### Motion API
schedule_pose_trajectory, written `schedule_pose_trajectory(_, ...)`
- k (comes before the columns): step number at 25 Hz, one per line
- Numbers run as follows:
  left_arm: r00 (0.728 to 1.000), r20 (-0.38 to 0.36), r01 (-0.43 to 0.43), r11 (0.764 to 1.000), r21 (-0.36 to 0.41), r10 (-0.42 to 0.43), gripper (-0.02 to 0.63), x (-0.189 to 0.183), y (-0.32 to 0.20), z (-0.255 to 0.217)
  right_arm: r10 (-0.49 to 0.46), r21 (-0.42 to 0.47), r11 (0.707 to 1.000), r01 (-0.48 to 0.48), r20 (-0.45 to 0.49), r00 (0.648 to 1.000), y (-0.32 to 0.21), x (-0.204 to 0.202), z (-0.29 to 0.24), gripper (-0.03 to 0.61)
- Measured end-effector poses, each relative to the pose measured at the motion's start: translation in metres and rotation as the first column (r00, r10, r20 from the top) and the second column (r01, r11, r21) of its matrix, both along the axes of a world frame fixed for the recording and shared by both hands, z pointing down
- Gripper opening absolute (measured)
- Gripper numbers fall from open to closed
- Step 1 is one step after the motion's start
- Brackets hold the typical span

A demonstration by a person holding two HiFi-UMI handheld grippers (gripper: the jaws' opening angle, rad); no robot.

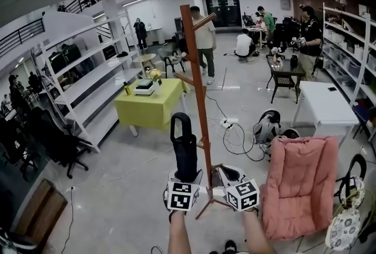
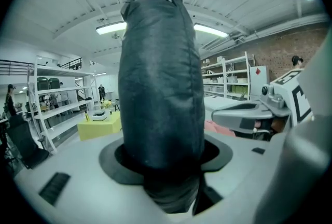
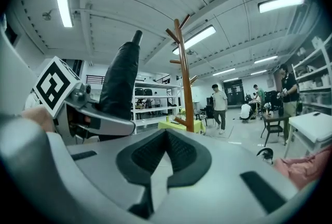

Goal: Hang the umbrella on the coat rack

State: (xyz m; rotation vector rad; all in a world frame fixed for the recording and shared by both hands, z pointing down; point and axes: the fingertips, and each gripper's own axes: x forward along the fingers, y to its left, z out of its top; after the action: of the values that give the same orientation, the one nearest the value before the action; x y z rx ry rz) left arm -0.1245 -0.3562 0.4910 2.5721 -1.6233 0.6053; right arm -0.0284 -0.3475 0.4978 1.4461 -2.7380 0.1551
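A folded black umbrella (image 1: 185, 150) stands upright in my left gripper (image 1: 185, 179), whose jaws are shut on its lower part; its loop handle is on top. In the left gripper view the umbrella (image 2: 161, 88) fills the middle and rises out of the gripper (image 2: 165, 166). The brown wooden coat rack (image 1: 197, 82) stands just behind and slightly right of the umbrella, its pegs high up. My right gripper (image 1: 230, 175) is beside the left one, near the rack's foot, shut and holding nothing. In the right gripper view (image 3: 165, 153) the coat rack (image 3: 184, 83) is ahead and the umbrella (image 3: 120, 88) is at left.
A pink armchair (image 1: 299, 182) stands close on the right. A yellow table (image 1: 154, 103) lies beyond the rack, with white shelving (image 1: 88, 88) at left. Cables (image 1: 235, 135) trail on the floor. A white table (image 1: 322, 107) and several people are further back.
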Motion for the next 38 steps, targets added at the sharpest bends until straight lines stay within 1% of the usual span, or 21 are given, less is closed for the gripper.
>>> schedule_pose_trajectory(4,1.0,0.002,-0.013,1.0,0.01,0.013,0.265,0.005,-0.02,-0.022,-0.015,0.003,1.0,0.015,0.008,1.0,-0.016,-0.005,-0.013,0.005)
schedule_pose_trajectory(7,1.0,-0.004,-0.027,0.999,0.022,0.027,0.265,0.009,-0.032,-0.038,-0.047,0.005,0.999,0.047,0.01,0.999,-0.02,-0.014,-0.017,0.005)
schedule_pose_trajectory(9,1.0,0.008,-0.023,0.999,0.025,0.022,0.265,0.009,-0.044,-0.047,-0.067,0.006,0.998,0.067,0.0,0.998,-0.023,-0.021,-0.018,0.005)
schedule_pose_trajectory(12,1.0,0.024,-0.015,1.0,0.011,0.015,0.265,0.009,-0.06,-0.058,-0.092,0.004,0.996,0.092,-0.012,0.996,-0.028,-0.029,-0.02,0.005)
schedule_pose_trajectory(16,1.0,0.021,-0.008,1.0,-0.004,0.009,0.265,0.007,-0.068,-0.064,-0.118,0.003,0.993,0.118,-0.022,0.993,-0.029,-0.038,-0.018,0.005)
schedule_pose_trajectory(19,0.999,0.051,-0.02,1.0,0.003,0.02,0.265,0.005,-0.073,-0.071,-0.129,0.006,0.992,0.13,-0.026,0.991,-0.03,-0.043,-0.018,0.005)
schedule_pose_trajectory(23,0.992,0.117,-0.038,0.999,0.016,0.036,0.265,0.004,-0.086,-0.083,-0.147,0.009,0.989,0.147,-0.037,0.988,-0.033,-0.048,-0.016,0.005)
schedule_pose_trajectory(26,0.988,0.153,-0.041,0.999,0.028,0.036,0.265,0.004,-0.092,-0.096,-0.148,0.007,0.989,0.148,-0.039,0.988,-0.032,-0.047,-0.015,0.005)
schedule_pose_trajectory(32,0.984,0.171,-0.047,0.998,0.041,0.039,0.265,0.004,-0.101,-0.117,-0.129,0.009,0.992,0.129,-0.034,0.991,-0.037,-0.037,-0.017,0.005)
schedule_pose_trajectory(35,0.986,0.157,-0.062,0.997,0.053,0.053,0.265,0.006,-0.105,-0.126,-0.114,0.013,0.993,0.114,-0.032,0.993,-0.039,-0.03,-0.019,0.005)
schedule_pose_trajectory(38,0.988,0.146,-0.059,0.996,0.071,0.048,0.265,0.002,-0.11,-0.144,-0.104,0.027,0.994,0.105,-0.029,0.994,-0.042,-0.027,-0.027,0.005)
